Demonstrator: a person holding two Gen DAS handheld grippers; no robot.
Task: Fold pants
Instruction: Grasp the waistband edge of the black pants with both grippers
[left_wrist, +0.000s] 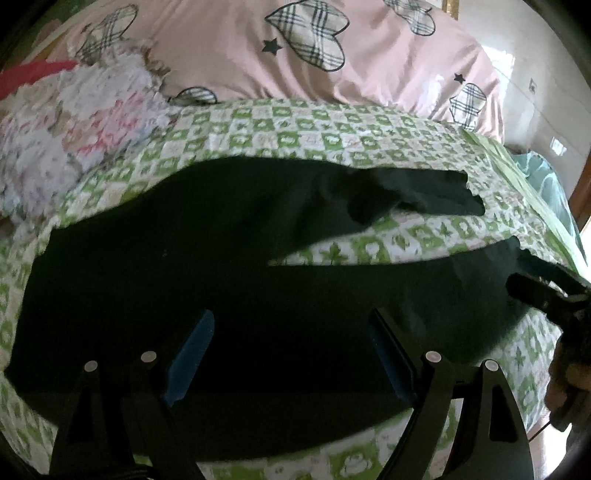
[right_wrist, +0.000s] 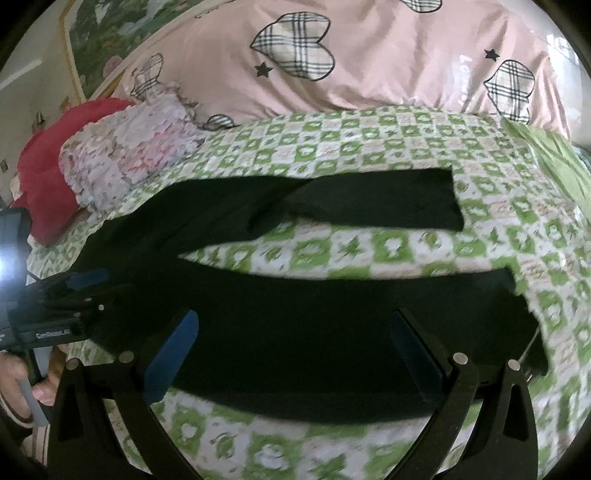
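Observation:
Black pants (left_wrist: 221, 258) lie spread on the green-and-white checked bedspread (left_wrist: 295, 129), waist to the left, two legs pointing right. My left gripper (left_wrist: 291, 350) is open over the near part close to the waist, blue pads apart, nothing between them. My right gripper (right_wrist: 295, 350) is open over the near leg (right_wrist: 332, 314), empty. The far leg (right_wrist: 369, 199) lies behind, with a fold near its middle. The right gripper also shows in the left wrist view (left_wrist: 535, 291) at the near leg's hem. The left gripper shows in the right wrist view (right_wrist: 74, 291) by the waist.
A pink quilt with plaid hearts (left_wrist: 295, 44) is bunched along the back. A floral ruffled pillow (left_wrist: 74, 122) and a red pillow (right_wrist: 48, 173) lie at the back left. The bed's right edge drops off beyond the leg hems (left_wrist: 554, 192).

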